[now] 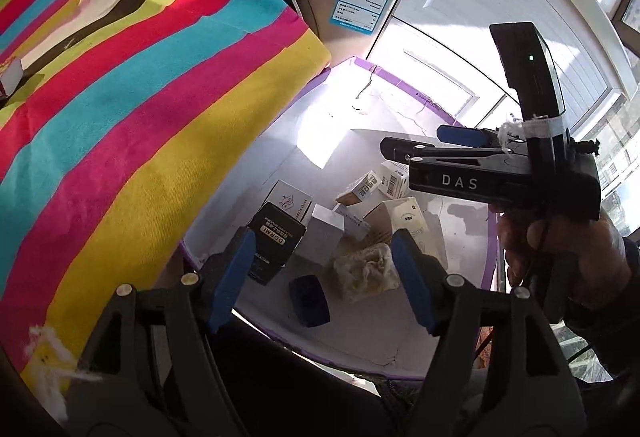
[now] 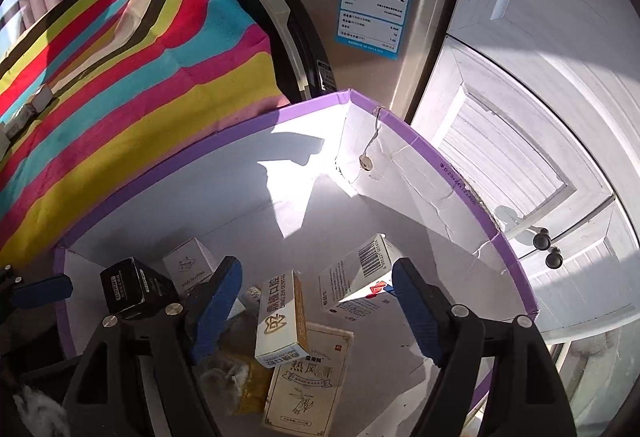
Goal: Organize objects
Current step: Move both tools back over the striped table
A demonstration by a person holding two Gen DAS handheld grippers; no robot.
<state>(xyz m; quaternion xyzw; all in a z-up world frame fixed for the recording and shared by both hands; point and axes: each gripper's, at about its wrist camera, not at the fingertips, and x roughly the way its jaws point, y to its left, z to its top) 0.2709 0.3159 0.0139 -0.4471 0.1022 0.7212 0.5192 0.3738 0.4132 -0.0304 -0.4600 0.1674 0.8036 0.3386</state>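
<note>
Left tongs (image 1: 324, 277) and right tongs (image 2: 316, 305) both angle downward, blue-padded jaws spread apart and empty; a hand (image 1: 560, 261) grips the right handle.

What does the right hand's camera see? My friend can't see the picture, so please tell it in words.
An open gripper with blue pads hangs over a white box with a purple rim that holds small cartons, with nothing between the pads. A striped cloth lies to the left and a washing machine stands behind.
</note>
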